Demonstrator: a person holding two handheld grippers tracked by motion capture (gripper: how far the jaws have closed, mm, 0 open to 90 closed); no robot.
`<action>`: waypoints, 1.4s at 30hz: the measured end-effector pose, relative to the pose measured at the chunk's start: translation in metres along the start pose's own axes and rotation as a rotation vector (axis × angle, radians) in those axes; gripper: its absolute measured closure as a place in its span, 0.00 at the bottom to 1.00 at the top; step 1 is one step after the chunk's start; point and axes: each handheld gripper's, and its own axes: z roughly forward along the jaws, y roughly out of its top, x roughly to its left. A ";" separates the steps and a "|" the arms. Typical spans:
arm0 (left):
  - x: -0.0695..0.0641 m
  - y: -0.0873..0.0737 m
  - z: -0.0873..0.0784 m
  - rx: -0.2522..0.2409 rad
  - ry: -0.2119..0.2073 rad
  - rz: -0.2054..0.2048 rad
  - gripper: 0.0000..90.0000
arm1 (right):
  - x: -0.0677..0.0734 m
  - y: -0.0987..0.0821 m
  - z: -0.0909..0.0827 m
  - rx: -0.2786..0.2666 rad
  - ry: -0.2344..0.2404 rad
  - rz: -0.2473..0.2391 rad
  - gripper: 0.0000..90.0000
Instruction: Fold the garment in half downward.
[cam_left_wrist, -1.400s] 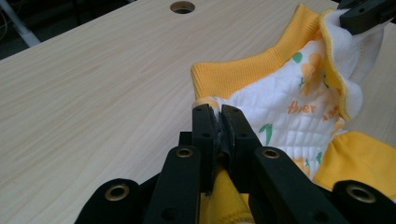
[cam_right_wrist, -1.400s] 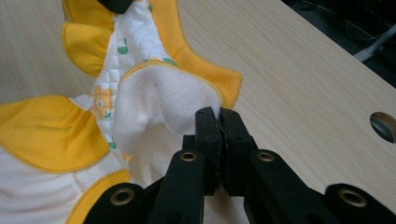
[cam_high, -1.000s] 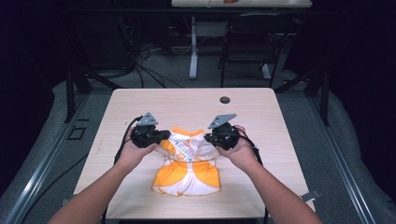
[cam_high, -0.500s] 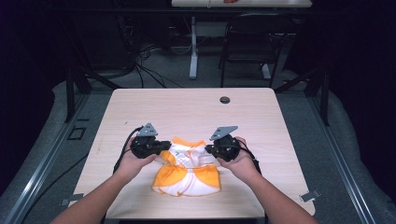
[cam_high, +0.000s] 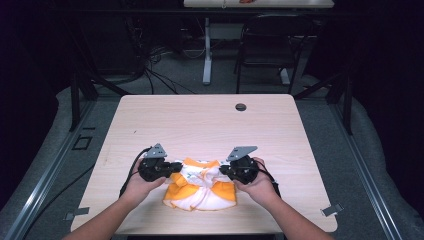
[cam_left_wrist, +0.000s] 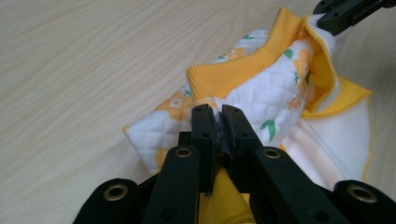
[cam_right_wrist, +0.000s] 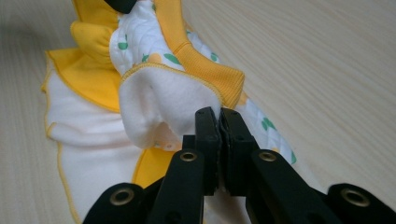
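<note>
Garment: a small quilted white garment (cam_high: 200, 184) with yellow ribbed trim and a green-and-orange print is seen bunched on the near half of the desk, between the two hands.
Desk: a light wooden desk (cam_high: 210, 120) with a dark round grommet (cam_high: 241, 107) near its far edge carries the garment.
Left gripper: the black left gripper (cam_high: 176, 167) is held at the garment's left end; in the left gripper view (cam_left_wrist: 215, 122) its jaws are seen pressed together on a fold of the quilted fabric, with yellow cloth below them.
Right gripper: the black right gripper (cam_high: 222, 172) is held at the garment's right end; in the right gripper view (cam_right_wrist: 218, 123) its jaws are seen nearly closed, with an edge of the fleecy white lining pinched between them; they have just been opening a little.
Garment's pose: the upper part is lifted and gathered between the two grips, while the white lower part lies flat on the desk.
Hands: the left hand (cam_high: 142, 182) and the right hand (cam_high: 257, 184) are wrapped around the grippers from the near side.
</note>
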 end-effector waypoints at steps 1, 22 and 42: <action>-0.002 -0.002 0.000 0.001 -0.005 -0.005 0.93 | 0.001 -0.001 0.000 -0.001 0.000 0.003 0.95; -0.004 0.014 -0.016 -0.015 0.015 -0.039 0.85 | -0.001 0.002 -0.024 -0.078 0.005 0.093 0.81; -0.023 -0.002 -0.009 0.022 -0.058 -0.050 1.00 | 0.021 -0.001 -0.007 -0.023 0.082 0.048 0.99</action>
